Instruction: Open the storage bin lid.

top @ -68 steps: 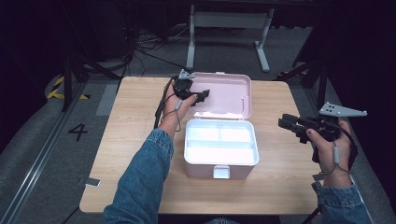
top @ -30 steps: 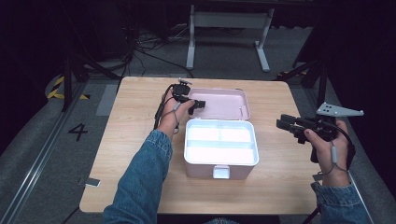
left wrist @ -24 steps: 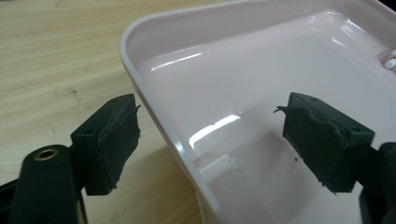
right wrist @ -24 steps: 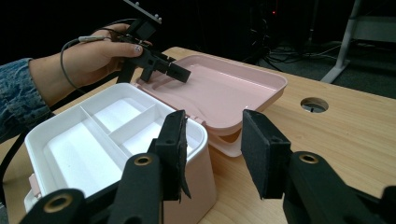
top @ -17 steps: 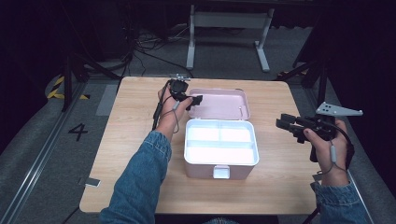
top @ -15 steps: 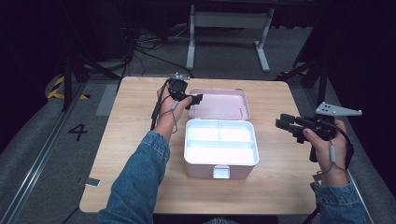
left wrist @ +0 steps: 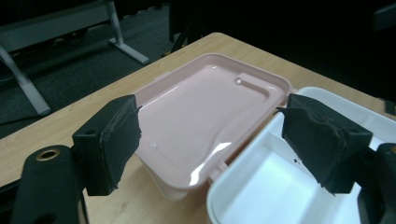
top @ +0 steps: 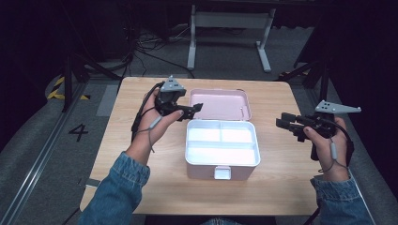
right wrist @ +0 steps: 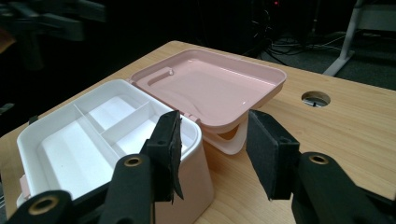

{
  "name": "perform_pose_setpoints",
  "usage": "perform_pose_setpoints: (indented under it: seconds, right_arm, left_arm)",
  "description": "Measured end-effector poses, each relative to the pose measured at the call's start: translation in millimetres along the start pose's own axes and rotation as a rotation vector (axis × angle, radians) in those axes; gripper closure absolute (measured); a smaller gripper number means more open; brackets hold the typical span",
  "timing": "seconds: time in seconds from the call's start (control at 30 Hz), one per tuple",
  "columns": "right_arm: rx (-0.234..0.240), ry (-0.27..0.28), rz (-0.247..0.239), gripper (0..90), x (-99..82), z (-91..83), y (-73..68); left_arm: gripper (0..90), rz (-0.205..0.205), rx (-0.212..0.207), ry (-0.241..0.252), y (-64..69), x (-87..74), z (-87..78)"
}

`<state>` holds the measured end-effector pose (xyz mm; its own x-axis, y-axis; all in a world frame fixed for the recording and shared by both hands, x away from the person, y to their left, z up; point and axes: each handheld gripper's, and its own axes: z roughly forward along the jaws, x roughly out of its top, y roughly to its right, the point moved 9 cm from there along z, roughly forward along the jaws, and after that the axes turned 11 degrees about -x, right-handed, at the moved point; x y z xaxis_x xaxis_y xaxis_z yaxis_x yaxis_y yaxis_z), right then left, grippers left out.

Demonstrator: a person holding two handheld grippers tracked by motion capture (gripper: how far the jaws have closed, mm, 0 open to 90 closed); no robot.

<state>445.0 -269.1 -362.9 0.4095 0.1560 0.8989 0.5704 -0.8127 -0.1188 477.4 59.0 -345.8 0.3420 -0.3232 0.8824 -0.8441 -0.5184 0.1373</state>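
Note:
A pink box (top: 206, 169) with a white divided tray (top: 220, 140) stands mid-table. Its pink lid (top: 220, 104) lies swung back flat behind it, and a white latch (top: 221, 172) sits on the front wall. My left gripper (top: 193, 109) hovers open at the lid's left front corner, holding nothing. In the left gripper view my left gripper (left wrist: 215, 140) has its jaws wide apart, framing the lid (left wrist: 205, 107) and the tray (left wrist: 280, 186). My right gripper (top: 284, 124) hangs open to the right of the box, apart from it. In the right gripper view my right gripper (right wrist: 217, 154) faces the tray (right wrist: 88, 135) and the lid (right wrist: 215, 88).
The wooden table (top: 141, 187) has bare room to the left, right and front of the box. A round cable hole (right wrist: 315, 98) sits near the far edge. Beyond the table lie a dark floor, a white stand (top: 230, 28) and a painted 4 (top: 78, 132).
The lid has dropped back from a raised tilt to lie flat. My left gripper came slightly down and off the lid's edge. The right gripper has barely moved.

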Motion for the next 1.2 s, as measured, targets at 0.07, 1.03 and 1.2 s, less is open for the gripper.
perform_pose_setpoints:
  seconds: [0.07,1.03,1.2]
  right_arm:
    - [0.001,-0.003,0.005,56.3,0.2,0.7,2.4]
    - [-0.049,-0.15,-0.004,51.4,-41.5,-3.6,23.6]
    - [-0.059,-0.188,-0.006,50.0,-51.5,-0.8,26.5]
  left_arm:
    - [20.0,0.003,0.003,0.004,3.8,-6.5,-14.0]
    - [21.0,-0.07,0.116,-0.329,-5.5,-130.9,-89.4]
    - [21.5,-0.08,0.201,-0.434,-16.0,-152.4,-96.7]
